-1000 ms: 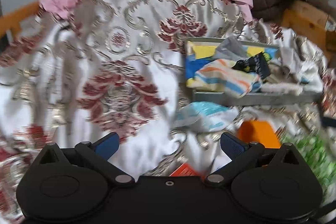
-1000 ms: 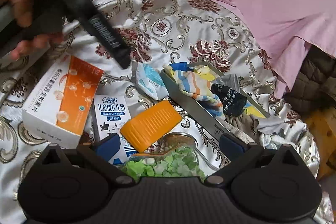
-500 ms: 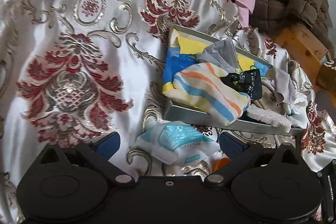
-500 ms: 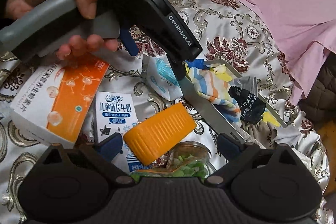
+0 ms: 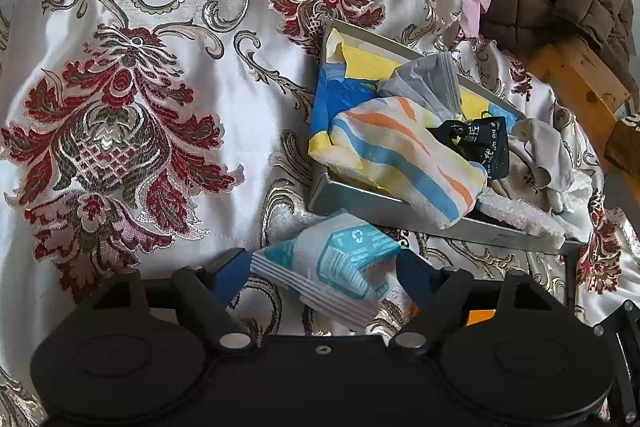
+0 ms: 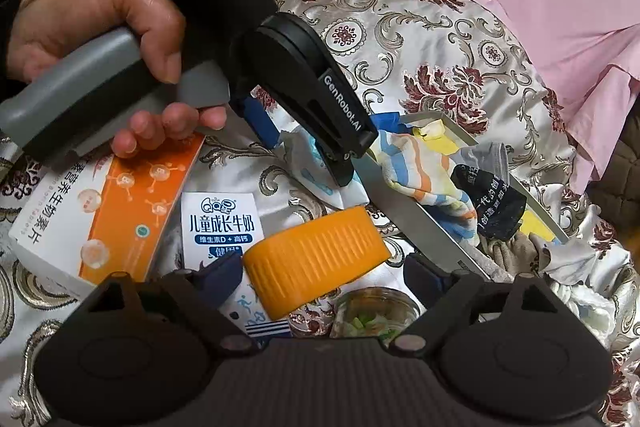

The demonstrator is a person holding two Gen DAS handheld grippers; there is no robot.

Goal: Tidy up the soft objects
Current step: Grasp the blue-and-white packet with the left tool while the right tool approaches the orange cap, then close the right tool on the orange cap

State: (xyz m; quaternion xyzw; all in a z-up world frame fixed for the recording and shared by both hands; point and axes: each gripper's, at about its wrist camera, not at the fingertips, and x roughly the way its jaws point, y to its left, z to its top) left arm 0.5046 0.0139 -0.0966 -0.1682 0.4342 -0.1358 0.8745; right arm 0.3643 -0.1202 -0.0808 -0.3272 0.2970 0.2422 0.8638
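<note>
Tissue pack (image 5: 336, 267), white with teal print, lies on the patterned satin bedspread (image 5: 160, 107) just in front of the grey tray (image 5: 400, 207), between the blue fingers (image 5: 228, 273) of the left tool (image 5: 320, 275). The pack's near end is cut off behind the tool's black body, and whether the pads press on it is hard to tell; the left pad looks to touch its edge, the right one sits just beside it. The jaws have just been closing yet stand fairly wide. In the right wrist view most of the pack is hidden behind the left tool, which a hand (image 6: 100, 39) grips by its grey handle.

The tray holds a heap of soft things: a striped cloth (image 5: 404, 163) hanging over its near wall, a grey packet (image 5: 428, 79), a black pouch (image 5: 480, 143) with white lettering too small to read, and yellow and blue fabric beneath.

The right tool (image 6: 324, 275) also stands spread, its jaws having just narrowed, with an orange ribbed lid (image 6: 316, 259) lying between the fingers, apart from both pads. Beside it lie a milk carton (image 6: 220, 223) and an orange-and-white box (image 6: 100, 215), partly covered by the hand. A glass jar (image 6: 376, 311) is half hidden by the tool's body.
</note>
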